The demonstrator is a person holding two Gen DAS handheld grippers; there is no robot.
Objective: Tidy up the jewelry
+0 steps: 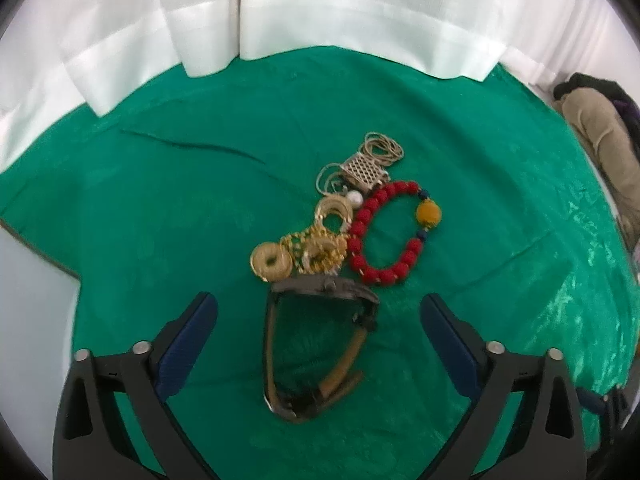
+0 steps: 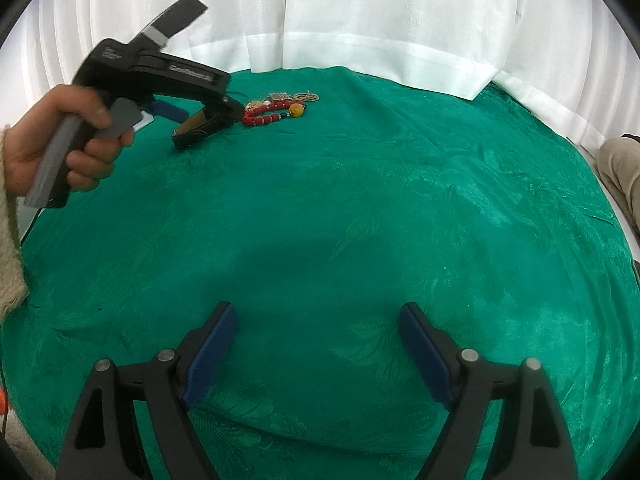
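A pile of jewelry lies on the green cloth (image 1: 160, 208). A wristwatch (image 1: 316, 344) with a dark case and tan strap lies nearest, between the fingers of my open left gripper (image 1: 318, 312). Behind it are gold earrings (image 1: 300, 256), a red bead bracelet (image 1: 384, 232) with a yellow bead, a white pearl (image 1: 355, 199) and a gold mesh pendant on a chain (image 1: 366, 168). In the right wrist view the left gripper (image 2: 208, 114) hovers over the watch (image 2: 192, 130), with the bracelet (image 2: 272, 114) beside it. My right gripper (image 2: 318, 344) is open and empty, far from the pile.
White curtains (image 1: 320, 8) hang along the far edge of the table. A white surface (image 1: 28, 300) shows at the left past the cloth's edge. A person's tan-clad leg (image 1: 600, 136) is at the far right. Bare green cloth (image 2: 360, 220) lies ahead of the right gripper.
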